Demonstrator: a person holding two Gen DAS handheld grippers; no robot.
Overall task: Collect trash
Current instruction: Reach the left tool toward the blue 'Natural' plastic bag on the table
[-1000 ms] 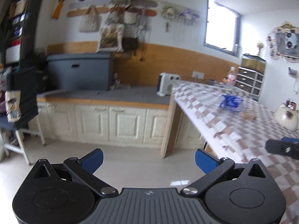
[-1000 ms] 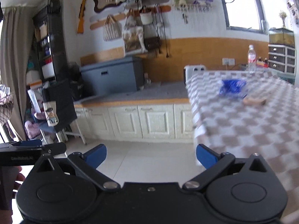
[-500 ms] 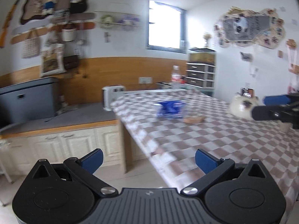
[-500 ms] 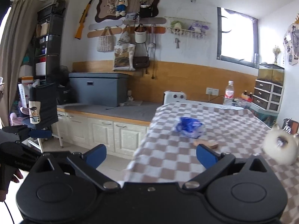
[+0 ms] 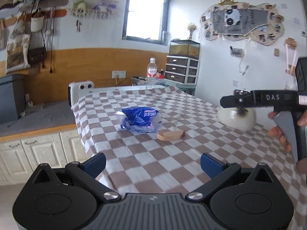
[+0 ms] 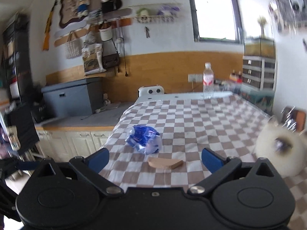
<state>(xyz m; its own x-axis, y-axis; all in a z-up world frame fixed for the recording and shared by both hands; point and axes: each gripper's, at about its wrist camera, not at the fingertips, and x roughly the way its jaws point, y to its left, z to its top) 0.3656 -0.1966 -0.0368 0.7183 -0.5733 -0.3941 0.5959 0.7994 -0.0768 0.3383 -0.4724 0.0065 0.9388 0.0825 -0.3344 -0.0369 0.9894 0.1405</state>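
The left tool (image 5: 152,163) hangs above the near edge of the counter (image 5: 172,164), which is covered by a brown and white checked cloth. Its two blue-tipped fingers (image 5: 95,163) are spread wide apart, with nothing between them. Straight ahead of this tool, well beyond the fingertips, a crumpled blue and clear plastic wrapper (image 5: 139,118) lies on the cloth. Just to the right of the wrapper and a little nearer to the tool lies a flat tan wooden piece (image 5: 170,135), close to the wrapper; whether the two touch cannot be told. Farther right sits a white, rounded cat figure (image 5: 237,117). In front of that figure, in the left wrist view, the right tool (image 5: 259,100) shows side on, with a hand (image 5: 284,134) around its grey trigger.

From its own camera, the right tool (image 6: 154,158) also has its blue fingers (image 6: 211,160) fully parted and empty. The wooden piece (image 6: 165,163) lies between the fingertips in that view, resting on the cloth below them, and the wrapper (image 6: 144,139) sits just ahead and slightly left. The cat figure (image 6: 278,151) is at the right, blurred. At the far end of the counter stands a clear water bottle (image 6: 208,80) with a red label.
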